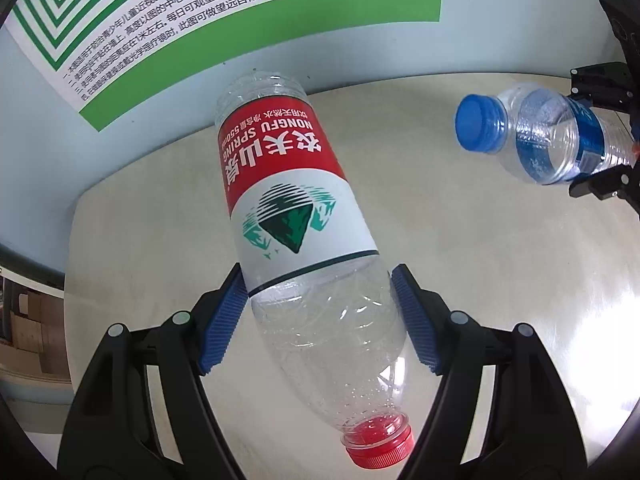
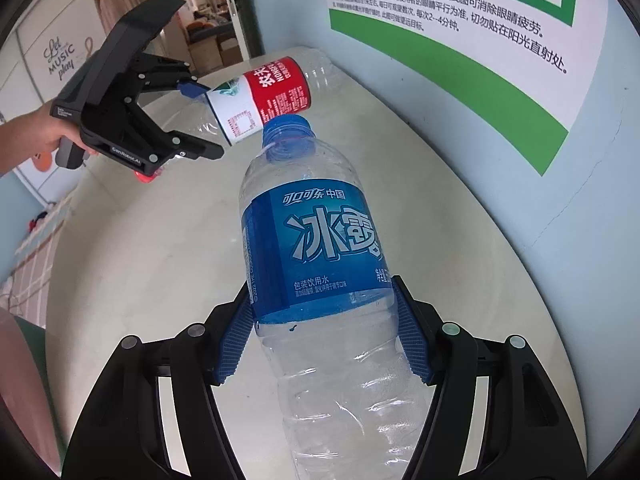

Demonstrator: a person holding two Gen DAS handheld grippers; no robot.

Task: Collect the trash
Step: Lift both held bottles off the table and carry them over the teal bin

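Left gripper [image 1: 320,320]: your fingers [image 1: 224,320] are clamped on the clear lower body of the red-label bottle [image 1: 288,200], just below the label. Red cap [image 1: 380,446] sits nearest the camera, base points away toward the wall. Bottle looks empty and is held above the tabletop [image 1: 480,280], not touching it.

Right gripper [image 2: 324,328]: your fingers [image 2: 236,340] are closed on the blue-label bottle [image 2: 320,248] at the bottom edge of its label. Base is toward the camera, blue cap [image 2: 286,126] points away. Also clear of the tabletop.

Relative to the red-label bottle: in the left wrist view the blue-label bottle is off to its right, well apart, with the right gripper's black fingers across its body. In the right wrist view the red-label bottle sits just past the blue cap; can't tell if they touch from that angle, the left view says apart. Your hand [image 2: 48,132] grips the left gripper's handle at the left edge.

Beyond the red-label bottle: pale blue wall with a green-and-white poster [image 1: 160,20] of printed Chinese text. Further left, a doorway [image 2: 212,12] into another room.
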